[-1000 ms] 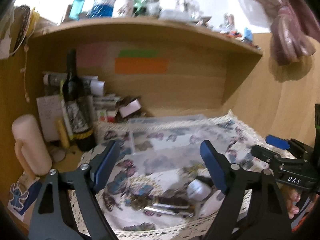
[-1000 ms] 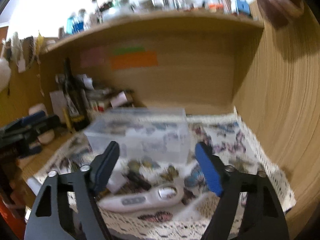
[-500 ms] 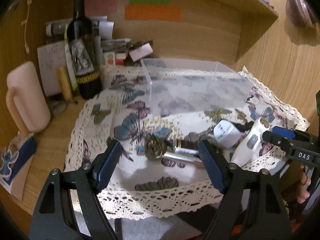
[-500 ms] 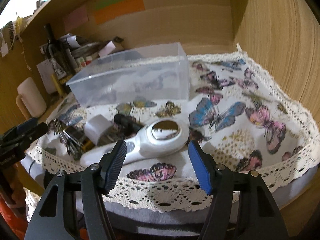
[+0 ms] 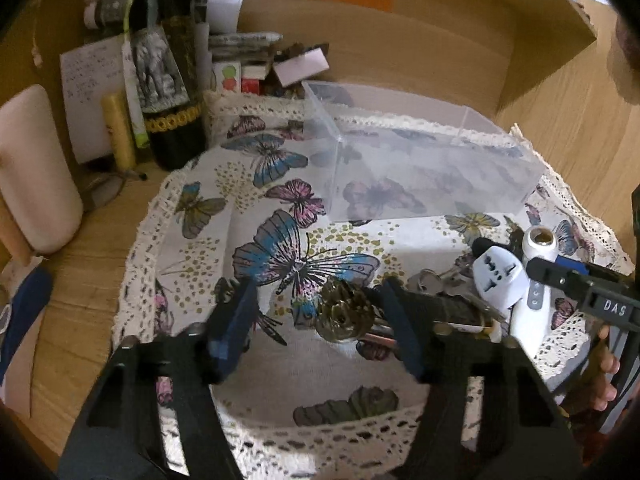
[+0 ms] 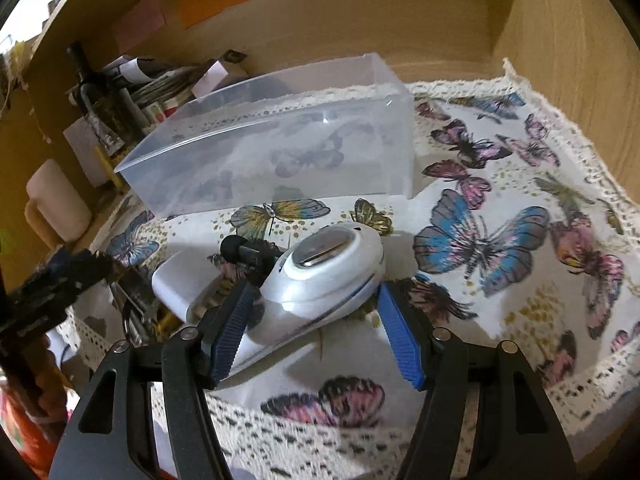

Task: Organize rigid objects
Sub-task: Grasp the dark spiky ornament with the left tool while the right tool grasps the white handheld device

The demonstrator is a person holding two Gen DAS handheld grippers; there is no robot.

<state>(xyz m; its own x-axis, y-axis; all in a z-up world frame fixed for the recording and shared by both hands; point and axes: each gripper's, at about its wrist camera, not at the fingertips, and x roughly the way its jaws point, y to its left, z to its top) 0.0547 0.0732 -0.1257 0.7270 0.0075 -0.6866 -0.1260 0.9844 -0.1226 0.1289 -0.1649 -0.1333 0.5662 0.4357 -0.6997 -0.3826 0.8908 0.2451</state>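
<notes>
A bronze flower-shaped ornament (image 5: 344, 314) lies on the butterfly cloth between the fingers of my left gripper (image 5: 318, 320). Its jaws are closing; the right pad is near the ornament and a gap shows at the left pad. A white hand-held device (image 6: 332, 268) lies between the pads of my right gripper (image 6: 314, 308), which straddle its round head without lifting it. A white plug adapter (image 5: 498, 280), keys (image 5: 432, 280) and a gold-capped tube (image 5: 460, 324) crowd beside it. Behind stands an empty clear plastic box (image 6: 272, 148).
A dark wine bottle (image 5: 168, 72), a pale pink jug (image 5: 32, 168) and stacked papers fill the back left corner. A wooden side wall (image 6: 560, 40) rises on the right. The lace-edged cloth (image 5: 280, 248) hangs over the desk's front edge. A person's fingers (image 5: 604, 364) hold the right gripper.
Both grippers have dropped and tipped down toward the cloth. The left jaws have narrowed around the ornament. The right jaws have come around the white device's head.
</notes>
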